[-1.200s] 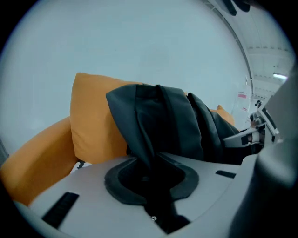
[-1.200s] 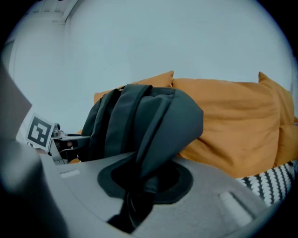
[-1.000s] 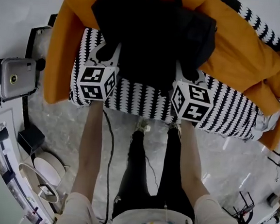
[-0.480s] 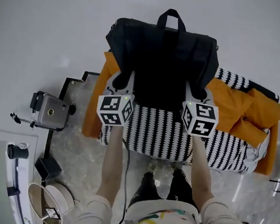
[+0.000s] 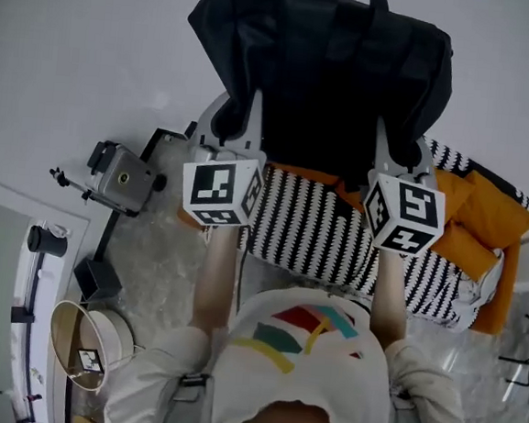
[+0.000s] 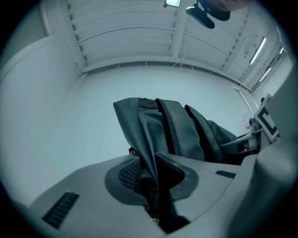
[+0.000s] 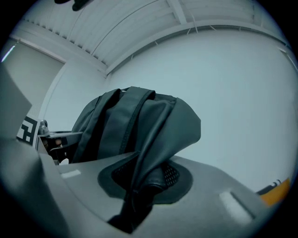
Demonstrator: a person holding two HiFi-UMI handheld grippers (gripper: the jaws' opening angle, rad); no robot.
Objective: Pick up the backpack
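A black backpack [image 5: 323, 64] hangs in the air in front of a white wall, high above the bed, its carry handle at the head view's top edge. My left gripper [image 5: 237, 125] is shut on the backpack's left side, and in the left gripper view a fold of the dark fabric [image 6: 153, 139] runs down between the jaws. My right gripper [image 5: 399, 146] is shut on the right side, where the right gripper view shows the backpack fabric [image 7: 149, 135] pinched between the pads. The two marker cubes sit level with each other below the bag.
Below the bag lies a bed with a black-and-white patterned cover [image 5: 308, 237] and an orange blanket [image 5: 480, 216]. A grey device [image 5: 120, 180] stands on the floor at the left, with a round white bin [image 5: 87, 342] near the lower left. A white wall [image 5: 85, 52] fills the background.
Both grippers have risen with the backpack, lifting it off the orange blanket and bed until it hangs against the wall. The person has straightened up.
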